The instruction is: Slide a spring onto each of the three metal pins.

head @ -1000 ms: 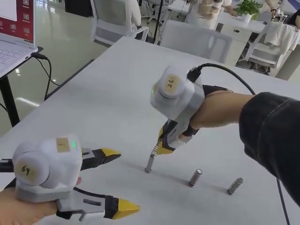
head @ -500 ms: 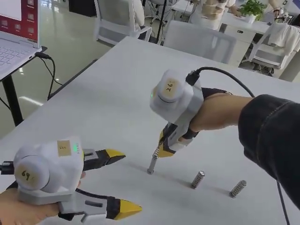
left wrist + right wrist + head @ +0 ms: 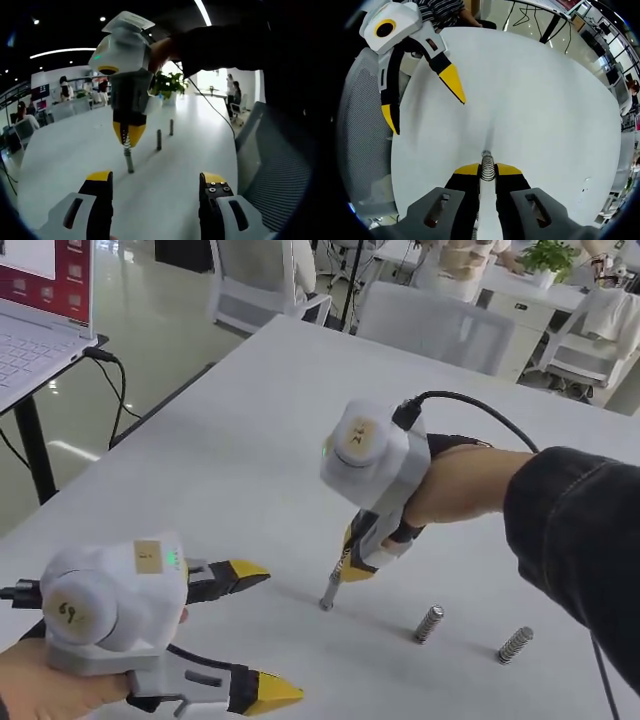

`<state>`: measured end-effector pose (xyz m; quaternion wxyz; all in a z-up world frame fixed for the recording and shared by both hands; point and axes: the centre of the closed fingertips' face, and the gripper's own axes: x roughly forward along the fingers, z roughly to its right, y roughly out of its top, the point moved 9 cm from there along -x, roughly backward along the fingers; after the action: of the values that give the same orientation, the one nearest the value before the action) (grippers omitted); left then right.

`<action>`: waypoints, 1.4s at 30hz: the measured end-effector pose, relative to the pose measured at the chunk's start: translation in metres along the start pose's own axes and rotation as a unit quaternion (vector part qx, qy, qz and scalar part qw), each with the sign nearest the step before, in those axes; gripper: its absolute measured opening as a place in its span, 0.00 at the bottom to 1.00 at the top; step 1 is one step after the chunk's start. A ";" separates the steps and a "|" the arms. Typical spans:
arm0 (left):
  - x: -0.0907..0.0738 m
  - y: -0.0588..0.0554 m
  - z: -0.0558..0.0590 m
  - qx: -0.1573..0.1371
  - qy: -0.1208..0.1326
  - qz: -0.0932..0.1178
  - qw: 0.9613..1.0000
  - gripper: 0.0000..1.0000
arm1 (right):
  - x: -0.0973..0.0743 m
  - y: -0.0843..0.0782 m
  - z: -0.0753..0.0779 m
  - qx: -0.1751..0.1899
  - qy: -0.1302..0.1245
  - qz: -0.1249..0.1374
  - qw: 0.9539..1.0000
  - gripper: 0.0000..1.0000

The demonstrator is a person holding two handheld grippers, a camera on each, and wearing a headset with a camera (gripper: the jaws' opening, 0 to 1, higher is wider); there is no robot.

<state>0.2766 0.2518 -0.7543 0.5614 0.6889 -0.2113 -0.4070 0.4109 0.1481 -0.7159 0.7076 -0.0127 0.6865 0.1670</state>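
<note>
White bench (image 3: 250, 420) bears my work. My right claw (image 3: 352, 562) is clamped on a spring (image 3: 338, 562), held near upright in line with the left pin (image 3: 327, 598), lower end over its tip, so it can slide down. 2 other pins (image 3: 429, 624) look sprung. My left claw (image 3: 280, 635) hangs wide open, empty.
</note>
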 end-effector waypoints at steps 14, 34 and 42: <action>0.001 -0.003 0.001 0.000 -0.004 -0.009 1.000 0.66 | 0.018 0.005 -0.006 -0.004 0.015 -0.007 1.000 0.08; 0.000 -0.005 0.000 -0.002 -0.003 -0.011 1.000 0.66 | 0.038 0.006 -0.014 0.002 0.027 -0.019 0.999 0.08; -0.001 -0.005 0.000 -0.003 -0.001 -0.011 1.000 0.66 | 0.044 0.005 -0.016 0.005 0.030 -0.020 0.999 0.08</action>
<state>0.2748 0.2541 -0.7587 0.5585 0.6891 -0.2030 -0.4147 0.3937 0.1586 -0.7582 0.6898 -0.0283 0.7080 0.1488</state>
